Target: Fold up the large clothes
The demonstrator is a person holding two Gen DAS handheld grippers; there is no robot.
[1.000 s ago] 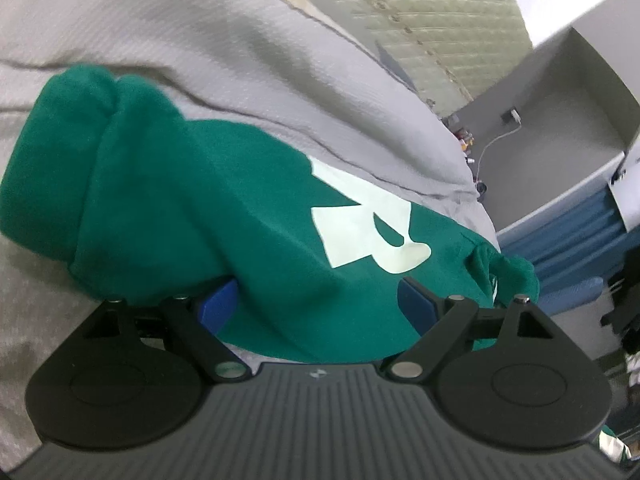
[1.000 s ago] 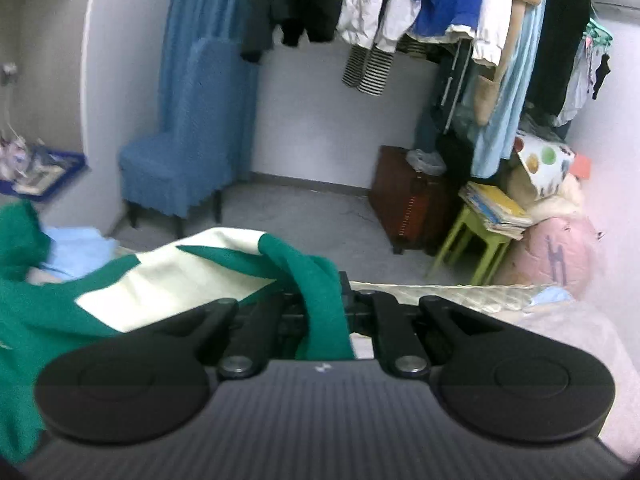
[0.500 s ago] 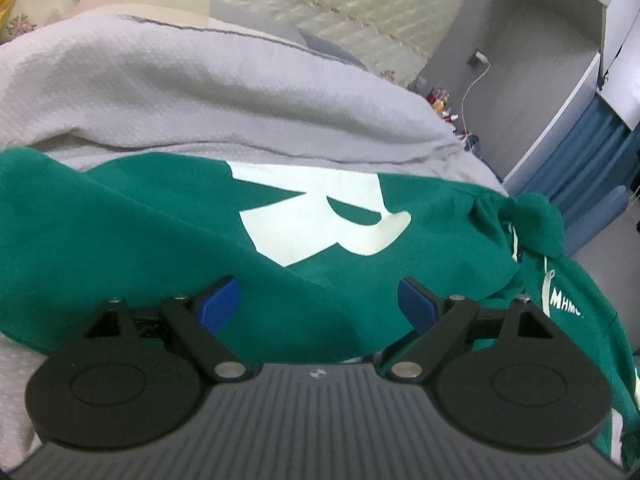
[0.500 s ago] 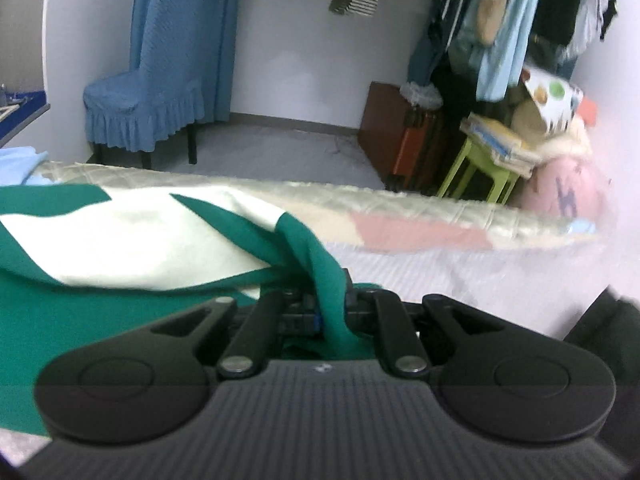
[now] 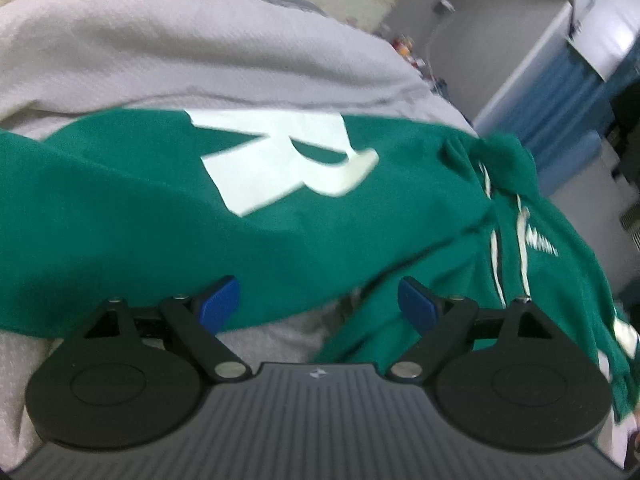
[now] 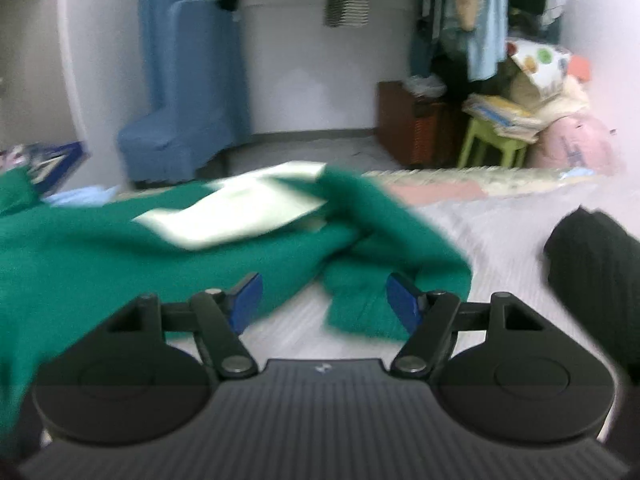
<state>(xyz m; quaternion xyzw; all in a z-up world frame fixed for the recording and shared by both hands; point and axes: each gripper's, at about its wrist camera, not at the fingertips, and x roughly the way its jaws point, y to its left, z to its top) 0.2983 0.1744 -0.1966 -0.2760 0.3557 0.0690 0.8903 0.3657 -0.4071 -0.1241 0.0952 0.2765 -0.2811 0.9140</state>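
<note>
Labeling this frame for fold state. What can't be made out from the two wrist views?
- Green sweatshirt, left wrist view: near hem hidden behind the left gripper body; sleeve cut off at the right edge.
- Small chest lettering, left wrist view: too small and blurred to read.
- Sweatshirt cuff, right wrist view: motion blur hides the fold lines; it lies ahead of the open right gripper.
- Dark item, right wrist view: cut off at the edge, unidentifiable.

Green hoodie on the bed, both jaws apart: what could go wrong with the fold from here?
The sleeve lies bunched and skewed by the right gripper, whose jaws have just been opening, so it may crease into the fold. The hood is crumpled near the bed's edge and could slide off.
</note>
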